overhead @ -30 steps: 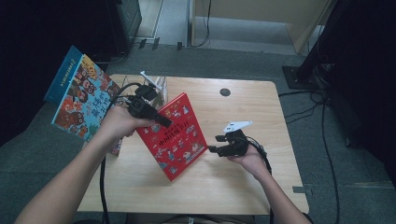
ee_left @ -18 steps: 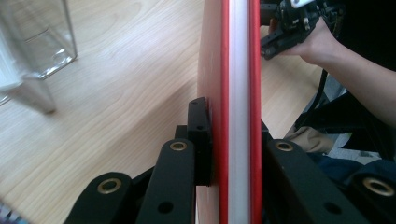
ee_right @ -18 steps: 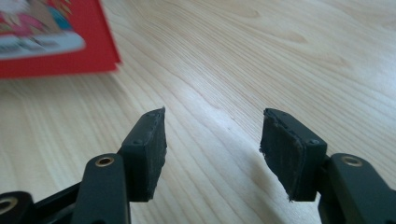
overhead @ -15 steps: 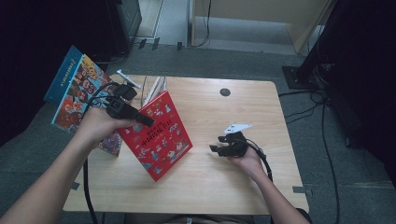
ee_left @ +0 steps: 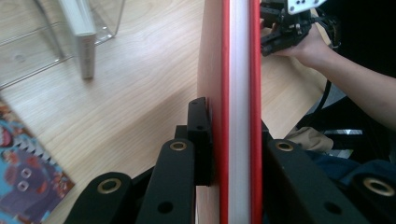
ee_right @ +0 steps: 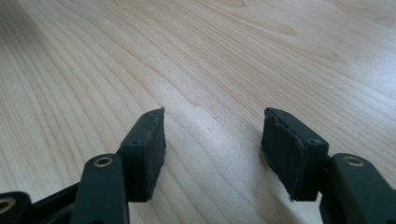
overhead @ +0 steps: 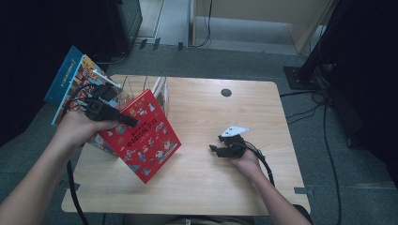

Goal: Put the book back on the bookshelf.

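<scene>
We are clamping the red book [overhead: 143, 136] in our left gripper [overhead: 123, 119], and in the left gripper view both black jaws are pressing flat against its covers, with the white page edges [ee_left: 239, 93] running straight up between them. The book is hanging tilted, its lower corner reaching down toward the wooden table [overhead: 225, 187], and it is sitting just in front of the clear rack [overhead: 141, 86] at the table's far left corner. Taking that rack as our landmark, another book [overhead: 162, 91] is standing upright inside it, and a colourful picture book [overhead: 70, 82] is leaning just to the rack's left, past the table's edge. A further illustrated book [ee_left: 23, 172] is lying flat on the wood below the rack, close beside our left hand [overhead: 77, 131]. Well to the right of the rack, we are holding our right gripper [overhead: 220, 150] low over bare wood, and in the right gripper view its jaws are standing wide apart with nothing between them. The right hand [overhead: 246, 161] is resting on the table. A small dark round hole [overhead: 226, 92] is showing in the tabletop, right of the rack.
</scene>
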